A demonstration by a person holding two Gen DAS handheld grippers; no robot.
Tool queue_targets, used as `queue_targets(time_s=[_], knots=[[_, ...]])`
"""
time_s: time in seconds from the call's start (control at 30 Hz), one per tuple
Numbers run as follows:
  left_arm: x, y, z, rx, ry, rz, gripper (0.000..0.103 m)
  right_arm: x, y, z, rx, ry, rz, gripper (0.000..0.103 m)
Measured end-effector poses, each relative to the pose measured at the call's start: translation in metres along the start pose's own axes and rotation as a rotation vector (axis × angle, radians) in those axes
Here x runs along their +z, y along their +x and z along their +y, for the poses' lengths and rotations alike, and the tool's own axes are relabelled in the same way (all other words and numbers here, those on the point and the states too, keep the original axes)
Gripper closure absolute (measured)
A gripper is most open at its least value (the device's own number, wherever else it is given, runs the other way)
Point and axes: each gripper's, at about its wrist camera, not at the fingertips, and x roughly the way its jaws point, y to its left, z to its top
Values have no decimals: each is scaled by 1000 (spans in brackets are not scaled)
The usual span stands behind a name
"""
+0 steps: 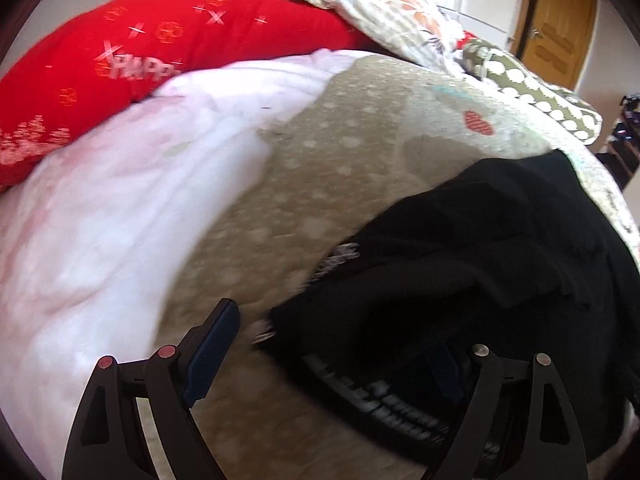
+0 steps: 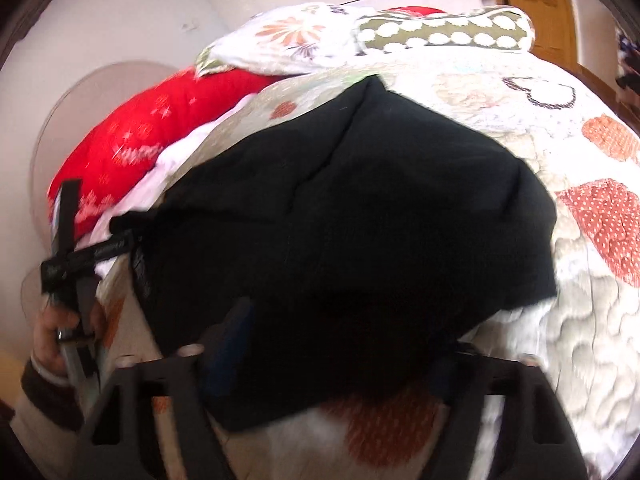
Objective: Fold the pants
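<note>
The soft black pants [image 2: 352, 216] lie in a bunched heap on the bed, filling the middle of the right wrist view and the lower right of the left wrist view. Their ribbed waistband [image 1: 384, 404] shows at the bottom of the left view.

The left tongs [image 1: 332, 364] hang over that waistband end. Their two fingers stand apart; one blue pad [image 1: 212, 356] is over the bare quilt and the other is hidden in the dark cloth, so nothing is pinched yet. The right tongs [image 2: 340, 344] sit at the near edge of the pants at the bottom of their view. The black cloth lies between the fingers, but the picture is too blurry to tell if they squeeze it.

To do this step well, I think each pair of tongs should take one corner of the same edge, bite only the top layers, and lift evenly so the fold comes out flat.

Under the pants is the pale quilt with red patches [image 2: 560, 240]. A fluffy white blanket [image 1: 120, 220] lies at the left, and a red cushion with white stars [image 1: 120, 52] sits in the upper left. A person's hand [image 2: 52, 336] shows at the lower left of the right view.
</note>
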Motion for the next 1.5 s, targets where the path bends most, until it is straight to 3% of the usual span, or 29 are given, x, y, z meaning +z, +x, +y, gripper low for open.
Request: queue_targets(time_s=[0.03, 0.07, 0.13, 0.3, 0.5, 0.7, 0.8, 0.87, 0.93, 1.0, 1.13, 1.2, 1.3, 1.43, 1.5], knots=[[1, 3, -1, -17, -6, 1, 38, 1, 1, -3, 16, 10, -11, 58], [2, 3, -1, 0, -14, -9, 42, 2, 2, -6, 34, 22, -19, 71], [2, 0, 2, 6, -44, -23, 69, 2, 0, -13, 73, 48, -30, 80], [-5, -25, 7, -102, -133, -27, 80, 8, -32, -20, 120, 22, -91, 88], [-40, -78, -21, -174, -95, -39, 81, 9, -96, -46, 113, 8, -177, 89], [-98, -99, -37, -232, -128, 23, 80, -15, -152, -93, 58, 40, -191, 89], [-125, -88, -57, -181, -61, 59, 77, -32, -150, -116, 5, 59, -124, 88], [-130, -87, -63, -127, -31, 31, 75, -40, -136, -130, -51, 75, -57, 76], [-126, -91, -64, -87, -9, 18, 65, -46, -131, -133, -154, 48, -21, 66], [-120, -99, -56, -72, -6, 14, 59, -50, -142, -134, -203, 32, -38, 59], [-114, -115, -45, -42, -18, -38, 53, -41, -173, -136, -285, 45, -103, 57], [-116, -120, -48, -30, -21, -57, 53, -36, -185, -128, -229, 54, -146, 53], [-127, -135, -52, -5, -7, -80, 51, -19, -184, -101, -37, 32, -167, 39], [-136, -131, -52, 0, -9, -74, 48, 4, -131, -60, 186, -3, -72, 37], [-139, -129, -54, -1, -14, -59, 48, 14, -95, -47, 243, 20, -32, 37]])
